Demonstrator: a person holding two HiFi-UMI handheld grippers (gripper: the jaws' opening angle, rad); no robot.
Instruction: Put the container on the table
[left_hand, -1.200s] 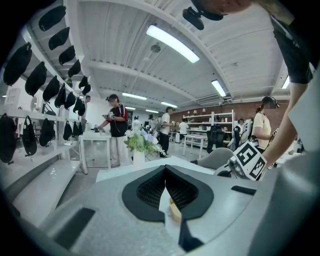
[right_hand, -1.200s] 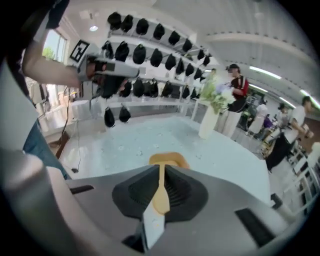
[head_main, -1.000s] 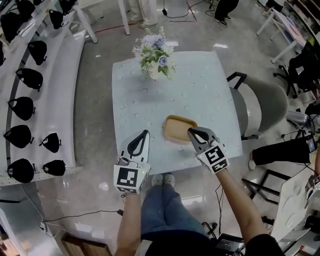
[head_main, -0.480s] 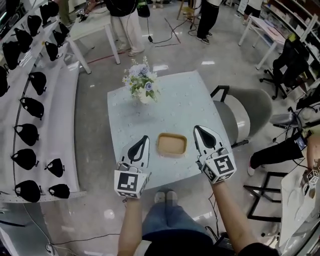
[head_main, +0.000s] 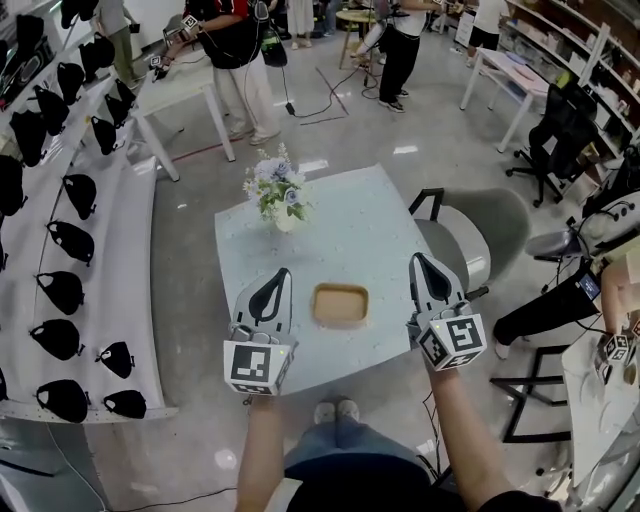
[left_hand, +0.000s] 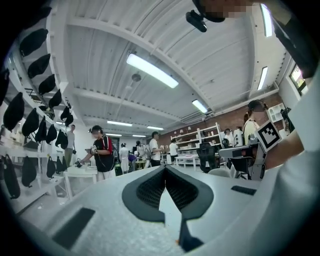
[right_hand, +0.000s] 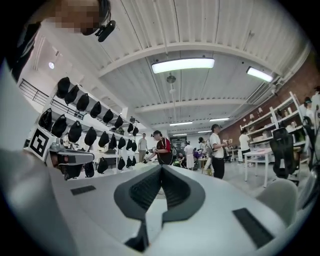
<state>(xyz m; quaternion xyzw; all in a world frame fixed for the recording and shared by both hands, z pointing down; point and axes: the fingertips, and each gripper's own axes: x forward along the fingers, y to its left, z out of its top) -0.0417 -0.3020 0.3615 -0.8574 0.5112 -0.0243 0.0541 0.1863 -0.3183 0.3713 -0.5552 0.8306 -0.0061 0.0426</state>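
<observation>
From where I stand, the container (head_main: 340, 305) sits flat on the tabletop (head_main: 380, 220), a shallow tan dish toward the near edge, roughly midway between left and right. The left gripper (head_main: 281, 275) is held just to its left and the right gripper (head_main: 421, 262) a little further off to its right. Neither touches it. Each gripper's own view shows the jaws closed together with nothing between them, the dark pads meeting at the tips, and both views look out across the room rather than down at the dish.

So I'd judge the placing done, and what is left is simply getting clear of it. To do that well, I'd keep both grippers apart from the dish and take them up or back toward the person rather than inward — a sideways sweep from either side could nudge it toward the near edge. With the jaws closed there is nothing to snag on the rim, so they may as well keep that narrow set. The dish looks light and shallow, so I'd guess it slides easily on that smooth surface.

The vase of flowers (head_main: 278, 192) stands at the far left of the tabletop, well apart from the dish, and the grey chair (head_main: 480, 235) is tucked at the right side — neither is in the way.
</observation>
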